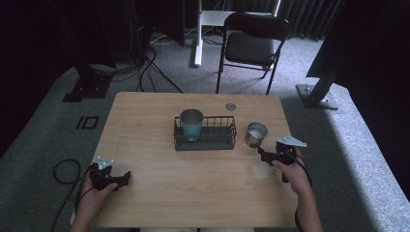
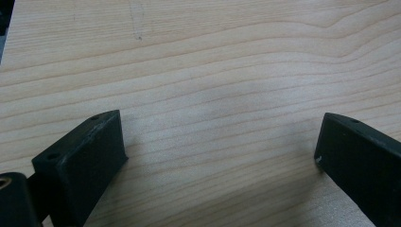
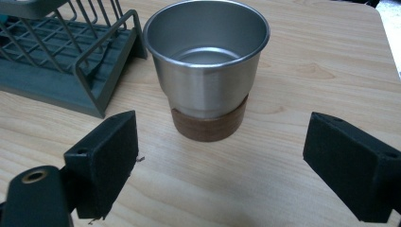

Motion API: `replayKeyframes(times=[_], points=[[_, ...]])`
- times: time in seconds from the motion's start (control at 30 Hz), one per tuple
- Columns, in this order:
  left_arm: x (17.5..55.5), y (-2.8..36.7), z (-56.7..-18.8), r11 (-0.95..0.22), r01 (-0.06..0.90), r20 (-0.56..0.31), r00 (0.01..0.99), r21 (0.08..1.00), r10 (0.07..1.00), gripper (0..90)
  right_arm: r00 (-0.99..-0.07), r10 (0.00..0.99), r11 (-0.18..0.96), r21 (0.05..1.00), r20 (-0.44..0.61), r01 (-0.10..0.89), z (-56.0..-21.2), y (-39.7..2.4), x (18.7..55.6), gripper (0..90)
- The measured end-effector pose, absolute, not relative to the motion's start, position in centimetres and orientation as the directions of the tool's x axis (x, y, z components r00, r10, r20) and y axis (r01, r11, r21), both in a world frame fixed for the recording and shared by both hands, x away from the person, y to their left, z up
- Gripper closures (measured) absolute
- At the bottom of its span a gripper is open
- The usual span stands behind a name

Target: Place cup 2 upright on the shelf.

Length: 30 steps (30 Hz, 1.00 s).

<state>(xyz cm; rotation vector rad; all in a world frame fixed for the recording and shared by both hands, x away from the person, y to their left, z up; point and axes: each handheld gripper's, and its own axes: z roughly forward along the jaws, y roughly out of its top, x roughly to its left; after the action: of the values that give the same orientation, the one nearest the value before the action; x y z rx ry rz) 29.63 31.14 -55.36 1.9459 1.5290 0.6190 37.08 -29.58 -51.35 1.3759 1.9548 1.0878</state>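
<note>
1. Here's the wooden table (image 1: 159, 193), with its front half bare between the 2 hands: open wood from the left edge across to the right.
2. The left gripper (image 1: 126, 175) sits low at the front-left corner, close to the table's left edge, held in the person's left hand (image 1: 92, 193). In the left gripper view its jaws stand wide apart with nothing but wood grain between them.
3. The right gripper (image 1: 262, 153) is up on the right side, near the right edge, held in the right hand (image 1: 295, 176), its grey plate on top. Jaws spread wide here too, gripping nothing.
4. Centre of the table: a dark wire rack (image 1: 217, 137), long side running left to right. A teal cup (image 1: 192, 124) with a metal rim stands upright in its left end.
5. Just right of the rack, apart from it, stands a steel cup (image 1: 256, 133) with a brown wooden base, upright and mouth open.
6. In the right gripper view the steel cup (image 3: 206, 66) sits straight ahead of the open jaws, just beyond their tips, not touching either pad. The rack's corner (image 3: 101, 71) lies to the left of it, with a strip of bare wood between.
7. A small round grey disc (image 1: 230, 106) is set in the tabletop near the far edge, behind the rack.
8. Beyond the table, a black folding chair (image 1: 251, 43) stands on grey carpet.
</note>
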Motion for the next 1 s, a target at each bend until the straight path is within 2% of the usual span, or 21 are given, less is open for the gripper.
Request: replayKeyframes(times=[1.0], points=[[29.6, 31.1, -55.4, -0.173, 0.702, 0.005, 0.235, 0.691, 0.972, 3.1, -0.362, 0.929, 0.124, 0.856, 0.078, 0.502, -53.0, -28.4, 40.7, 10.8]])
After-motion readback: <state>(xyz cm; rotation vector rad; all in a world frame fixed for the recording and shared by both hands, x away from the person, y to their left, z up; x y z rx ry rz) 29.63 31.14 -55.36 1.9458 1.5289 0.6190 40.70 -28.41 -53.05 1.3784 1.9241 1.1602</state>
